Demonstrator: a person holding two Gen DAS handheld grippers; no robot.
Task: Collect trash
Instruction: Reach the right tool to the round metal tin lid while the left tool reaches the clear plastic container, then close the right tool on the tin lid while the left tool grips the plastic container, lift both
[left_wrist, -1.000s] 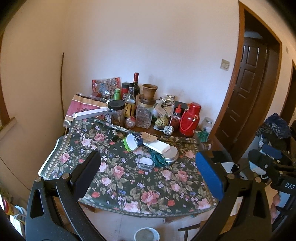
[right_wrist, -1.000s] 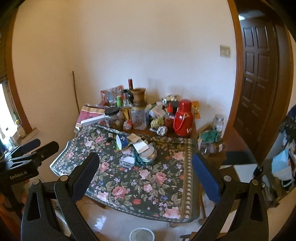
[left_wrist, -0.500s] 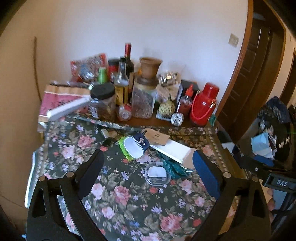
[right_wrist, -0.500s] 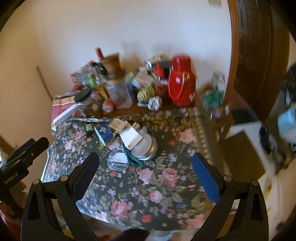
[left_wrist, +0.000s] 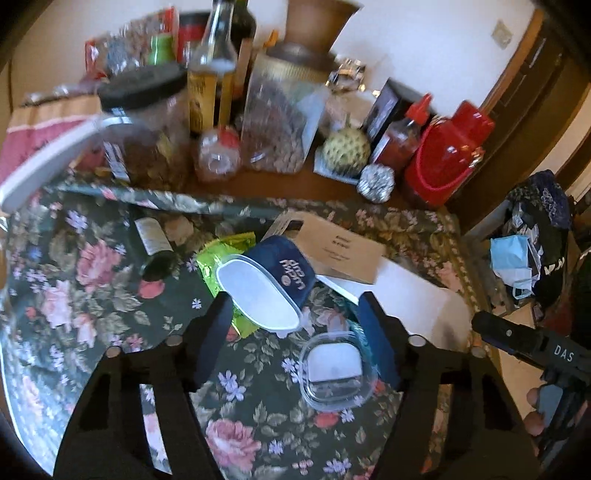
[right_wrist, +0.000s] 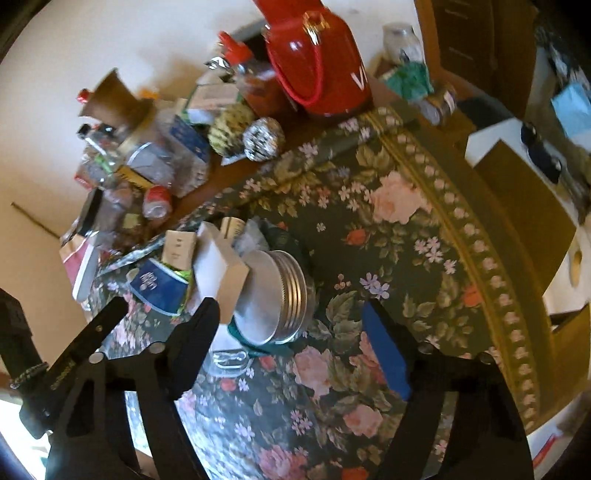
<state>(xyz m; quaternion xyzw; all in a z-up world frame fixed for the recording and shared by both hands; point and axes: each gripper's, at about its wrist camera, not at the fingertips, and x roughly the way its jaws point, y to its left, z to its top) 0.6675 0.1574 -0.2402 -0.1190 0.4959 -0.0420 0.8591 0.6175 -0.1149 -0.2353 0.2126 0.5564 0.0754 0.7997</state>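
Note:
Trash lies in a heap on the floral tablecloth. A blue paper cup lies on its side over a green wrapper, next to a clear plastic lid, a brown card and a white box. My left gripper is open, its fingers on either side of the cup's rim and the lid. My right gripper is open just in front of a silver tin that leans on the white box. The blue cup lies left of it.
Jars, bottles, a red thermos and a foil ball crowd the table's back edge. The thermos also shows in the right wrist view. A small dark bottle lies on the cloth at left. The table's right edge drops to the floor and boxes.
Both grippers have moved in from well back and down close to the heap. The left now brackets the blue cup and lid; the right is close to the silver tin.

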